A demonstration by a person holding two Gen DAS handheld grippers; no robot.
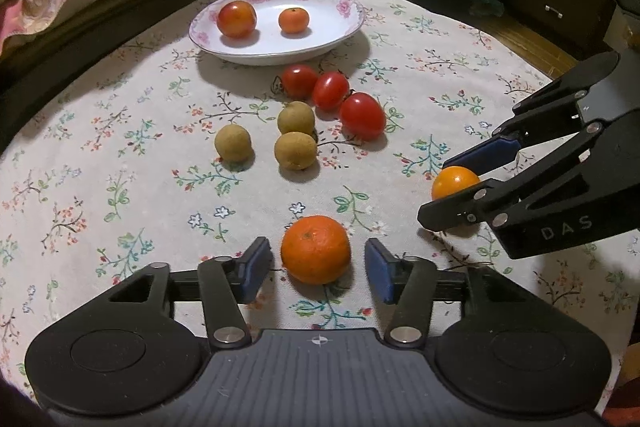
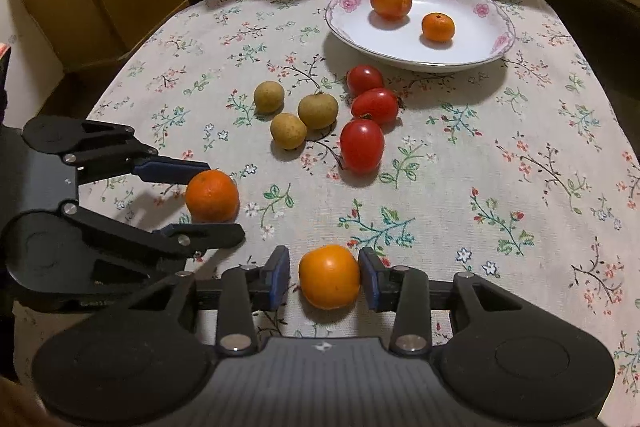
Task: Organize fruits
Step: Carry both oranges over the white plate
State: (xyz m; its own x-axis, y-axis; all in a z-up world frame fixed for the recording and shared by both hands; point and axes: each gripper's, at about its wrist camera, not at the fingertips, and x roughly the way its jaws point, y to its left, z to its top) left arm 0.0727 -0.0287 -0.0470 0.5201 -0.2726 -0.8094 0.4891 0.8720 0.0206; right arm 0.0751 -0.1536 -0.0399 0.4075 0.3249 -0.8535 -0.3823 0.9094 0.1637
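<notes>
We see a mandarin [image 1: 315, 249] with dimpled orange peel resting on the floral cloth at the near edge, and just to its right a smooth orange-yellow tomato [image 2: 329, 275], also on the cloth. Further off, in the middle, three tan longans [image 1: 296, 133] sit close together, two of them touching, one a little to the left. Right of them three glossy red cherry tomatoes [image 1: 332, 96] lie in a touching row. At the far side a white plate with a pink flower rim [image 1: 340, 5] holds a reddish-orange tomato [image 1: 237, 19] on the left and a small mandarin [image 1: 294, 20] on the right, apart.
</notes>
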